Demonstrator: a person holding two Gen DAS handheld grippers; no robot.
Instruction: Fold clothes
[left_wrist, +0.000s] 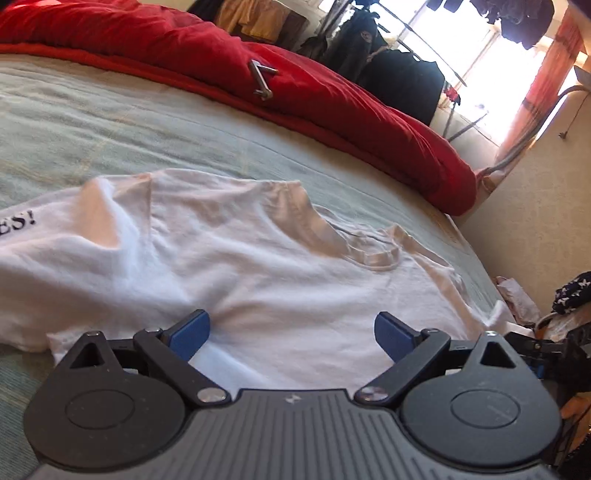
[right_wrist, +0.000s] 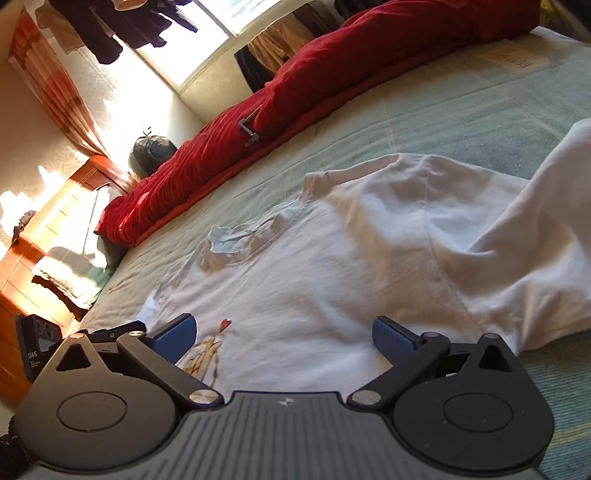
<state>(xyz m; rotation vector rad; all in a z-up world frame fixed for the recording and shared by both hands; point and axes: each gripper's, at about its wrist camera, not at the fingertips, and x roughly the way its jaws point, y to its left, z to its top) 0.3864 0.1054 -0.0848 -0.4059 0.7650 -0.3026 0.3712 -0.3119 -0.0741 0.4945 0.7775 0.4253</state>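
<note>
A white T-shirt (left_wrist: 229, 258) lies rumpled on the pale green bed cover (left_wrist: 110, 122), its collar (left_wrist: 380, 258) toward the bed's edge and dark lettering at its left. My left gripper (left_wrist: 291, 338) hovers just above the shirt's near part, open, blue pads wide apart with nothing between them. In the right wrist view the same T-shirt (right_wrist: 351, 266) shows a small red and yellow print near the left pad, and its right side is lifted into a fold. My right gripper (right_wrist: 284, 336) is also open over the cloth, holding nothing.
A red duvet (left_wrist: 295, 85) is bunched along the far side of the bed, with a small metal piece (left_wrist: 262, 79) lying on it. Beyond the bed hang dark clothes (left_wrist: 391, 62) by a bright window. A wooden dresser (right_wrist: 44, 236) and floor clutter (left_wrist: 569, 295) flank the bed.
</note>
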